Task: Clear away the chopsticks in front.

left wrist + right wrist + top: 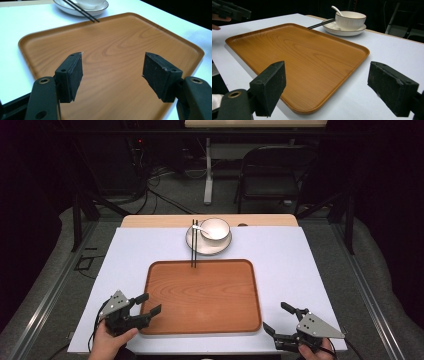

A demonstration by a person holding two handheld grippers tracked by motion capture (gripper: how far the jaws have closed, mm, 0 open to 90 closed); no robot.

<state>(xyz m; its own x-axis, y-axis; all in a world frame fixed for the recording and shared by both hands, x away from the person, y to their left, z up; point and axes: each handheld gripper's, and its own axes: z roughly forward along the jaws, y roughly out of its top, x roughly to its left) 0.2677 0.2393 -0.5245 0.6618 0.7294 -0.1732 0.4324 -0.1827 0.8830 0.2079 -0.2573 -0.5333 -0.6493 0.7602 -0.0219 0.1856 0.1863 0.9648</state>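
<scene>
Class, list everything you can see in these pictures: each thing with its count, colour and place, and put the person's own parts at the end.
Tray: one, brown wood-grain, middle of the white table top, empty.
Plate: one, white with dark rim, behind the tray.
Bowl: one, white, on the plate.
Spoon: one, white, resting in the bowl.
Chopsticks: one pair, black, lying across the plate with tips over the tray's far rim.
Table: one, white cover over a wooden top.
Folding chair: one, black, on the floor beyond the table.
Left gripper: one, black, at the tray's near left corner, jaws open.
Right gripper: one, black, right of the tray's near corner, jaws open.
</scene>
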